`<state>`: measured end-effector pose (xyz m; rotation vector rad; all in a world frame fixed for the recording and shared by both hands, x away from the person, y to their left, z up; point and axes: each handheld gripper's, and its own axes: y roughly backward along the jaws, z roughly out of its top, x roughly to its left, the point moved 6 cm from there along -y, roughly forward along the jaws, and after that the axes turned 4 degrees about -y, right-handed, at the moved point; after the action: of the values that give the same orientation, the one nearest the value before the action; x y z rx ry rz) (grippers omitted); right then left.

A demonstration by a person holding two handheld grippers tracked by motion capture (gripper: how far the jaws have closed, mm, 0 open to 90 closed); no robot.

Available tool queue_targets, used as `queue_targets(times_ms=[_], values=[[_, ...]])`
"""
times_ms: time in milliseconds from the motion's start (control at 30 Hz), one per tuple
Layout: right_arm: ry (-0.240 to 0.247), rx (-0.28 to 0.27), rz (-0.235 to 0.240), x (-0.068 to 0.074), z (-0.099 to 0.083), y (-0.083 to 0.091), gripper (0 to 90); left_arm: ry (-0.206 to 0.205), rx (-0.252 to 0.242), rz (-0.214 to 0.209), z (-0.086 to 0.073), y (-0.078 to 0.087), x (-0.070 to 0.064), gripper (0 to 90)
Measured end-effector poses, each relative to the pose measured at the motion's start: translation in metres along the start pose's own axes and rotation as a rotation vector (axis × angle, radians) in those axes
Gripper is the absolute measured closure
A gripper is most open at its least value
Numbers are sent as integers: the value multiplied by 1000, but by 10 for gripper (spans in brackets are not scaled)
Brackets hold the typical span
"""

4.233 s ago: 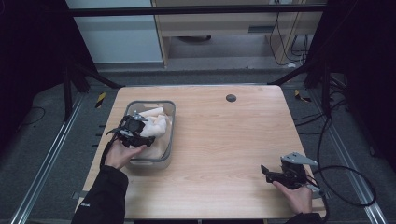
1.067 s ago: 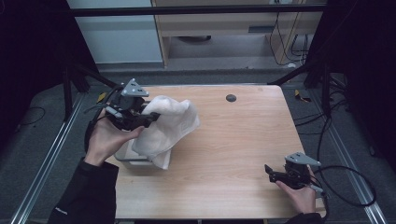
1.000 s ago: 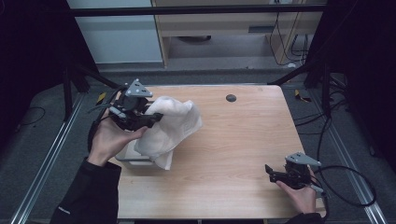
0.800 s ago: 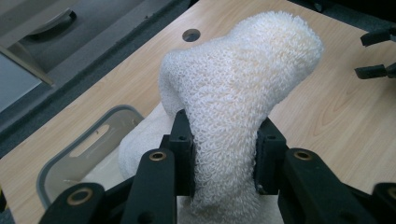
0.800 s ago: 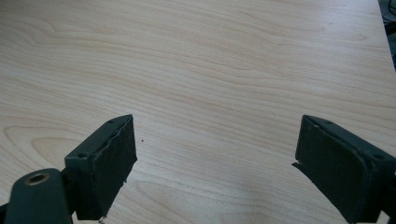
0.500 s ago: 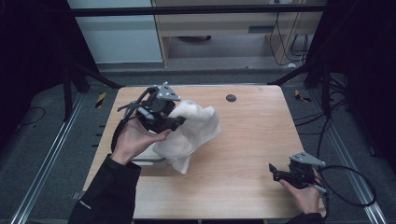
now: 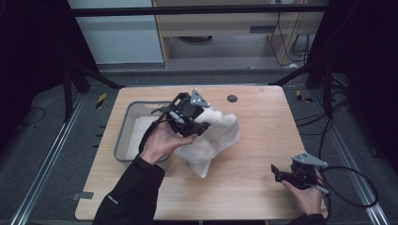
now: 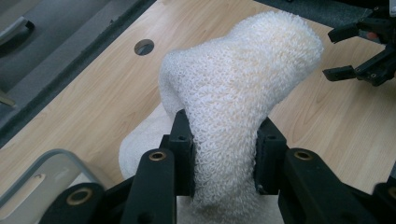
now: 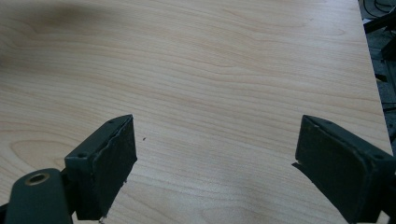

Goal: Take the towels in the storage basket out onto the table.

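White towel (image 7: 210,138) held bunched above the middle of the wooden surface (image 7: 253,140), just right of the grey tub (image 7: 123,136). The left gripper (image 7: 199,125) is clamped on a fold of it; the left gripper view resolves the looped pile (image 8: 233,88) between both jaws. The right gripper (image 7: 277,171) rests near the right front corner, and the right gripper view shows its jaws wide apart over bare wood (image 9: 210,70), holding nothing.

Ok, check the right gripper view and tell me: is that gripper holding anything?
No, the right gripper has its jaws spread wide apart with just bare wooden table showing between them.
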<state>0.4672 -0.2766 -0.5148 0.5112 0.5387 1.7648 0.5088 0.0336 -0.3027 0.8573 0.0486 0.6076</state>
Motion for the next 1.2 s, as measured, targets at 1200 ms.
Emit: queue_targets(times_ms=[1200], values=[[23, 27, 7, 2, -4, -3, 117, 41, 37, -5, -45, -103, -37, 559]])
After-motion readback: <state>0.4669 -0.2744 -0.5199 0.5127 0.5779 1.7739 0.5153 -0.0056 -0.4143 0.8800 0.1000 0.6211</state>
